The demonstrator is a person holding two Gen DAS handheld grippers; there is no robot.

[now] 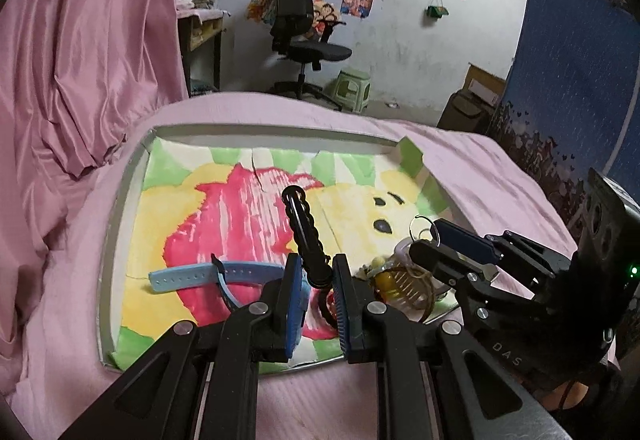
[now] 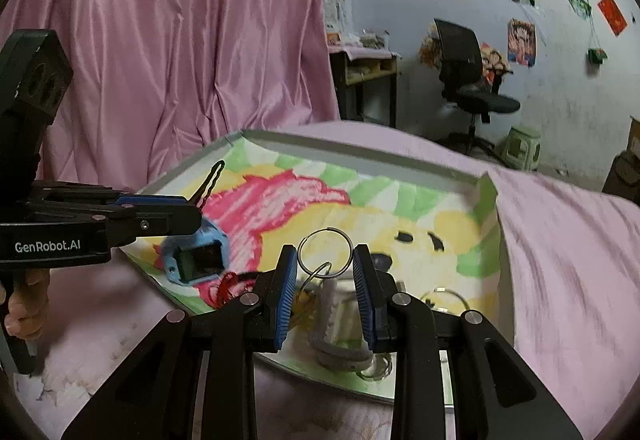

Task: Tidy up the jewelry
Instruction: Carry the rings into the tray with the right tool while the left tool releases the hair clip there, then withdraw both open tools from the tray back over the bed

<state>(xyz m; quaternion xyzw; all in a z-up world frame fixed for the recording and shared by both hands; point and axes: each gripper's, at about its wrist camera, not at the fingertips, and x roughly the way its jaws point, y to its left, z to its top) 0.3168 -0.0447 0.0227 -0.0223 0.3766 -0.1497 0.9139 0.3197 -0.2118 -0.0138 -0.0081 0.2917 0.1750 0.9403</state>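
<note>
care suits lifting: left gripper point(image 1: 316, 280) clamps the black hair clip point(image 1: 303, 230); right gripper point(image 2: 325, 272), fingers apart, should straddle the key ring point(image 2: 326, 252) squarely.

Tray point(image 1: 120, 207) on bed point(image 1: 480, 167), curtain point(image 1: 80, 39) at tray's left edge. Watch point(image 2: 196, 256) near tray's front edge, left of centre. Hair clip point(image 1: 304, 228) above watch. Key rings point(image 2: 326, 254), comb point(image 1: 404, 284) heaped at front right corner. Chair point(image 1: 304, 35), stool point(image 1: 352, 87) beyond far edge.
</note>
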